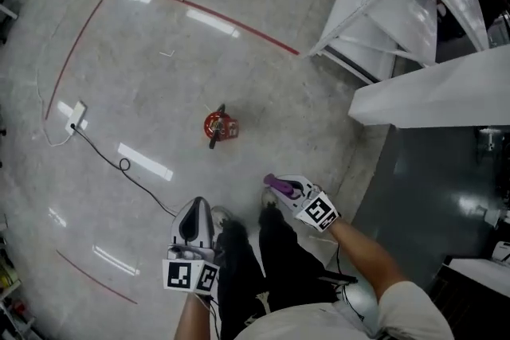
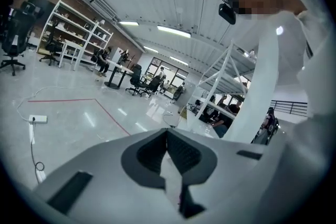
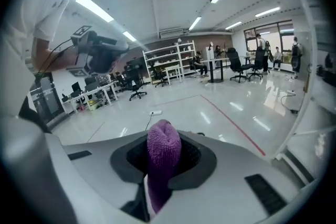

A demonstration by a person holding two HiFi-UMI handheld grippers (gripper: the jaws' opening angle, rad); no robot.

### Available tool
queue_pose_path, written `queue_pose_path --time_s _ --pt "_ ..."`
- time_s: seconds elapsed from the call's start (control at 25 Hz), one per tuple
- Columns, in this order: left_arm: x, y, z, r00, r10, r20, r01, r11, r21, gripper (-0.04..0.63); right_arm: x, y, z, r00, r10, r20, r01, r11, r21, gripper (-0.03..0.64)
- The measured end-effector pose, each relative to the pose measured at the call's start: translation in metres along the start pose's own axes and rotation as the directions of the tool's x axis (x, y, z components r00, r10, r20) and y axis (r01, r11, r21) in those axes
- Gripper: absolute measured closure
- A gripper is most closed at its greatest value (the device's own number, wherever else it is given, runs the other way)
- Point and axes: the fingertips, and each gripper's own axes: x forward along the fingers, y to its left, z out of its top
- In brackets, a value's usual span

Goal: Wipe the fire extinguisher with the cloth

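A small red fire extinguisher (image 1: 221, 126) with a black handle stands alone on the glossy grey floor, some way ahead of both grippers. My right gripper (image 1: 280, 185) is shut on a purple knitted cloth (image 1: 276, 183). In the right gripper view the cloth (image 3: 163, 150) bulges up between the jaws of this gripper (image 3: 163, 139). My left gripper (image 1: 194, 205) is held low by my legs. In the left gripper view its jaws meet at the tip of the gripper (image 2: 167, 136) with nothing between them. Neither gripper view shows the extinguisher.
A white power strip (image 1: 77, 115) with a black cable (image 1: 127, 169) lies on the floor at the left. Red tape lines (image 1: 207, 12) mark the floor. White shelving (image 1: 398, 4) and a white tabletop (image 1: 446, 91) stand at the right. My dark-trousered legs (image 1: 255, 267) are below.
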Motion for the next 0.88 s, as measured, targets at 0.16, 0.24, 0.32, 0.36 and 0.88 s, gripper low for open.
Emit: queue_pose_path --time_s 0.16,0.24,0.32,0.36,0.88 --pt "-0.030 -0.048 0.051 0.999 -0.039 0.010 0.039 0.999 0.031 0.591 -0.069 0.026 0.097 0.993 -0.079 0.091 0.077 0.997 0.027 0.549" --pt "-0.041 -0.069 0.070 0.998 -0.057 0.019 0.056 0.998 0.039 0.591 -0.100 0.033 0.141 0.982 -0.136 0.134 0.132 0.990 0.039 0.549" --pt "-0.052 -0.086 0.083 0.997 -0.073 0.033 0.072 0.997 0.031 0.591 -0.127 0.038 0.182 0.962 -0.198 0.186 0.189 0.980 0.062 0.549" --pt "-0.057 -0.094 0.088 0.996 -0.077 0.040 0.076 0.997 0.033 0.591 -0.140 0.040 0.200 0.950 -0.228 0.213 0.216 0.973 0.078 0.549" --pt "-0.117 -0.161 0.153 0.958 0.009 0.285 -0.063 0.982 0.180 0.591 -0.233 0.101 0.311 0.779 -0.409 0.476 0.353 0.913 0.206 0.549"
